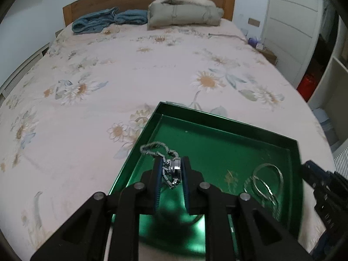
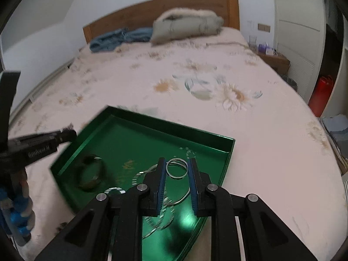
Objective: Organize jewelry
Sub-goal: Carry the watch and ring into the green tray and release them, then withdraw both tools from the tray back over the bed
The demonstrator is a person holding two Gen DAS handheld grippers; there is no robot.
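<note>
Fingers on both tools are pinched on jewelry, neither pair empty. Left gripper (image 1: 171,171) has its blue pads clamped on a silver metal wristwatch (image 1: 175,169), gripped across the round case; the link bracelet loops out in front and hangs free, so the case is the only rigid thing to hold. Right gripper (image 2: 176,169) is closed on a thin silver ring-shaped bangle (image 2: 176,168), pads pressing its opposite edges, hoop facing the camera.

Both pieces sit over the shallow dark-green rectangular tray (image 1: 217,121), which rests on the pink floral bedspread (image 1: 130,65). Looks like a two-handed carry into the tray, though whether they're about to drop or just lifted I can't tell.

Already lying in the tray: a loose pile of silver bangles (image 1: 267,184) near the right side and a dark band-shaped bracelet (image 2: 90,174) on the left. Right view is blurred, so detail there is soft.

Risk: dangling watch links snagging the tray rim.
</note>
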